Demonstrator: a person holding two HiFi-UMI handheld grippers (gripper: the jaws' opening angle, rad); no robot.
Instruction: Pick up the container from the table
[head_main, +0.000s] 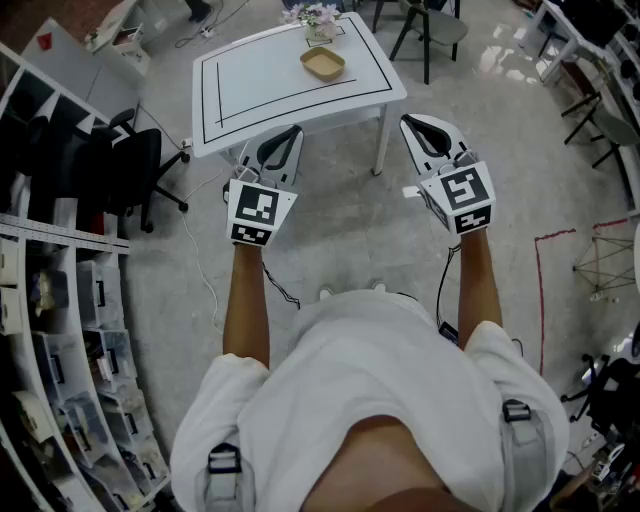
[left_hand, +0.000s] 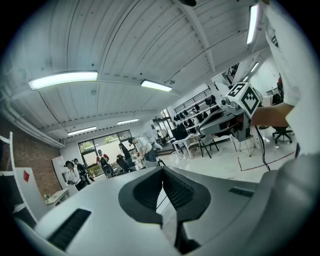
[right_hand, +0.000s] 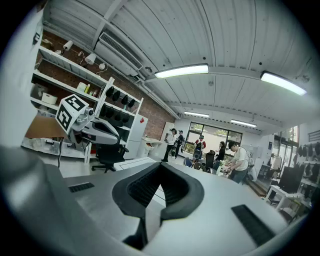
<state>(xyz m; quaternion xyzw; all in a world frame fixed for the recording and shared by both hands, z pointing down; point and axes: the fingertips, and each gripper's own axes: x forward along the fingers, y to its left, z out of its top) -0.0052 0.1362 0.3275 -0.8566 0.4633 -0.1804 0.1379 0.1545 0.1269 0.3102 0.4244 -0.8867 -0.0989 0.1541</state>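
Note:
A tan shallow container (head_main: 323, 63) sits near the far edge of a white table (head_main: 250, 90) ahead of me. My left gripper (head_main: 292, 134) hangs over the table's near edge, jaws together with nothing between them. My right gripper (head_main: 413, 122) floats off the table's near right corner, also shut and empty. In the left gripper view the left gripper (left_hand: 161, 170) has its dark pads meeting at the tips. In the right gripper view the right gripper (right_hand: 160, 166) shows the same, and the container is hidden from both of these views.
A small pot of flowers (head_main: 318, 20) stands behind the container. A black office chair (head_main: 135, 165) and shelving (head_main: 60, 300) flank the left, more chairs (head_main: 430, 30) stand beyond the table. Several people (right_hand: 215, 150) stand across the room.

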